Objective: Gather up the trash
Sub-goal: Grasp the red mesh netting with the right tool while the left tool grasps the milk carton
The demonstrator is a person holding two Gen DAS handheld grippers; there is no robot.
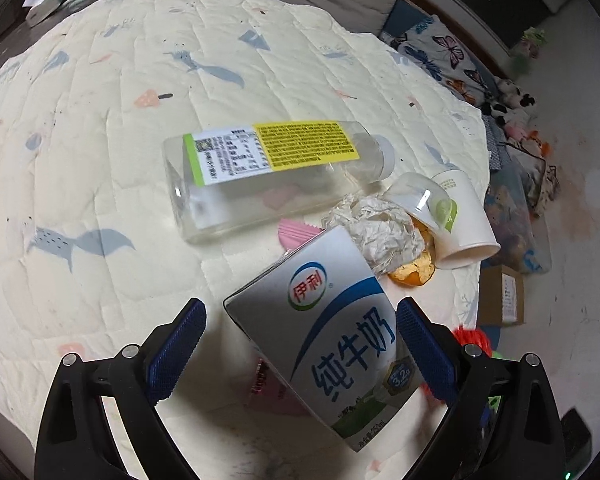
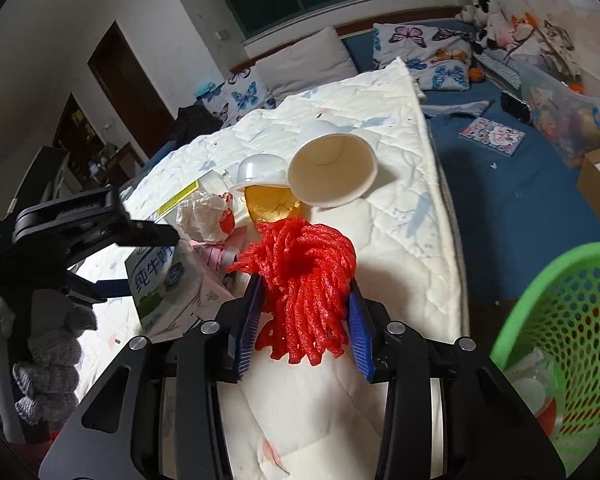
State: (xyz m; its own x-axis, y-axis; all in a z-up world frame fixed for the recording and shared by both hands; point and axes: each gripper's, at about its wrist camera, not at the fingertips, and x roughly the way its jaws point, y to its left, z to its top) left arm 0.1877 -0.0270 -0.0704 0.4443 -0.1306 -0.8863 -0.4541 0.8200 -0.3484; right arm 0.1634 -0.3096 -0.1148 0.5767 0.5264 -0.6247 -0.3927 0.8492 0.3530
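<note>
A blue and white milk carton (image 1: 332, 340) lies tilted on the cream quilt (image 1: 100, 140). My left gripper (image 1: 300, 306) stands open around it; the left pad is clear of the carton. The carton (image 2: 160, 280) also shows in the right wrist view. My right gripper (image 2: 305, 284) is shut on a red foam net (image 2: 308, 280), held above the quilt's edge. Behind lie a clear plastic bottle (image 1: 268, 176), crumpled paper (image 1: 376, 232), orange peel (image 1: 414, 268), a tipped paper cup (image 2: 332, 168) and a small plastic cup (image 2: 260, 172).
A green mesh basket (image 2: 560, 320) with white rubbish inside stands at the lower right, beside the bed. A cardboard box (image 1: 500, 300) sits past the quilt's edge. Pillows and soft toys line the far side. A pink wrapper (image 1: 296, 234) lies by the carton.
</note>
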